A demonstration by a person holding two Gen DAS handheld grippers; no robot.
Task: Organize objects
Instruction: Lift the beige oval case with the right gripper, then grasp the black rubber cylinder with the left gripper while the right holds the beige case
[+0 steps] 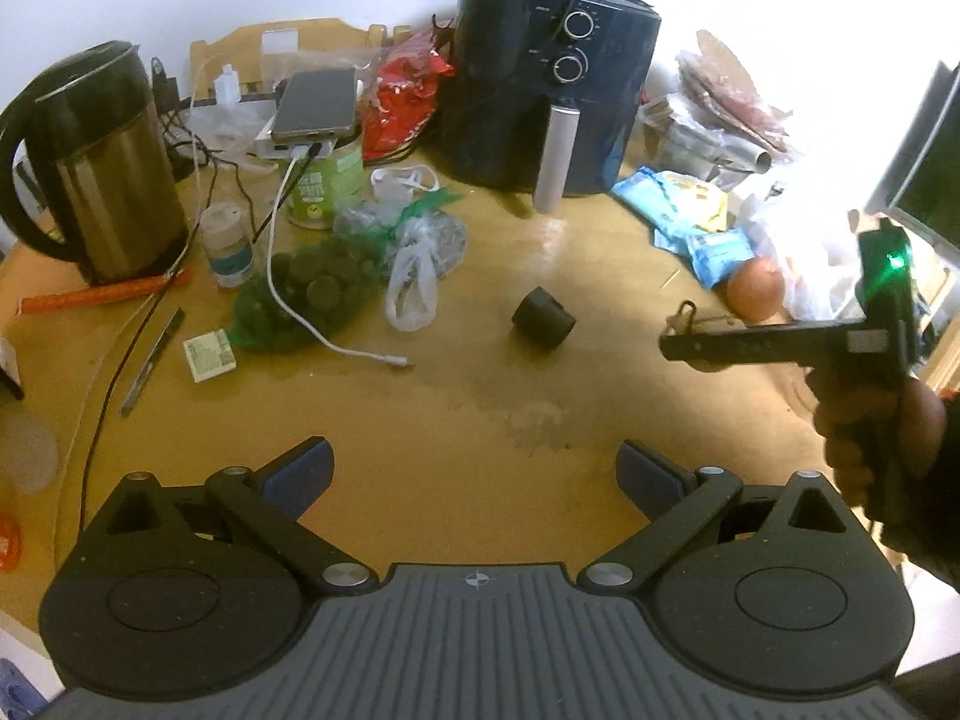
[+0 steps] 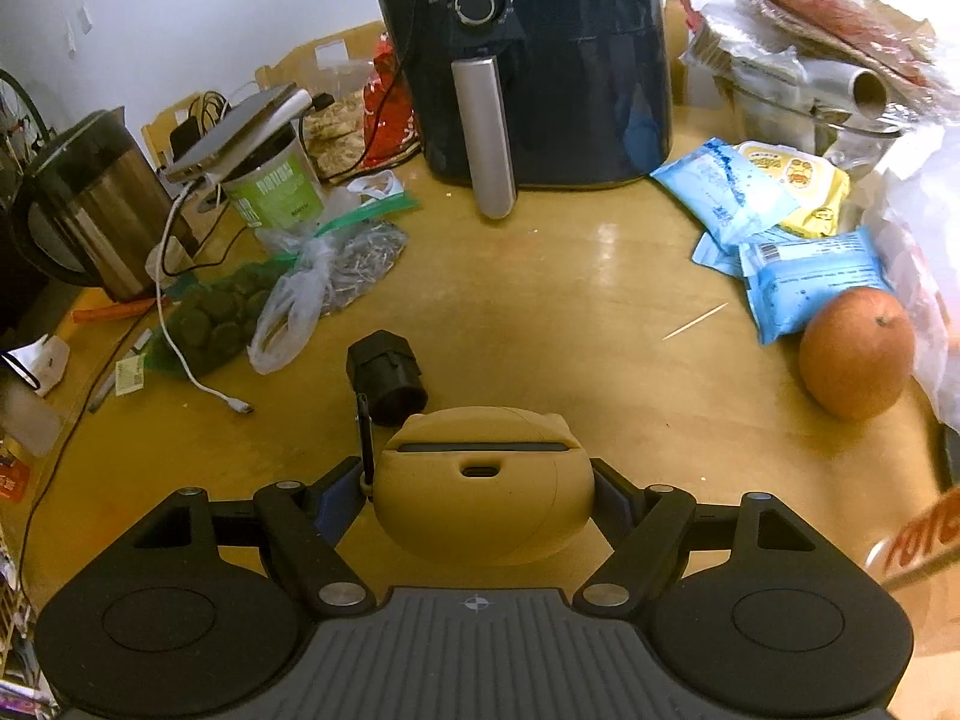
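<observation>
Your wooden table (image 1: 468, 396) fills both views, and beyond the jaws at its far edge stands the dark air fryer (image 1: 555, 90), whose top, with a small tan item sitting on it, only your left wrist view shows. Far to the left of both pairs of jaws is the steel kettle (image 1: 102, 168), with a phone (image 1: 318, 105) lying on a green can (image 2: 279, 192) beside it. Right of the jaws are the blue snack packets (image 2: 756, 222) and an orange (image 2: 855, 354), which your right wrist view shows whole and your left view only in part. Ahead of the jaws, a little left of centre, a small black cap-like piece (image 1: 543, 327) lies on bare wood, well apart from the bagged greens (image 1: 312, 294). Your left gripper (image 1: 477, 474) stands wide open with nothing between its blue pads, above empty table. Your right gripper (image 2: 480, 495) is closed on a tan rounded case (image 2: 486, 492), pads pressing both sides, a thin black strap standing up at its left. Only the left view shows that gripper from the side, far right of the left jaws, held in your hand (image 1: 870, 426) with a green light glowing on it; the case itself cannot be made out there.
</observation>
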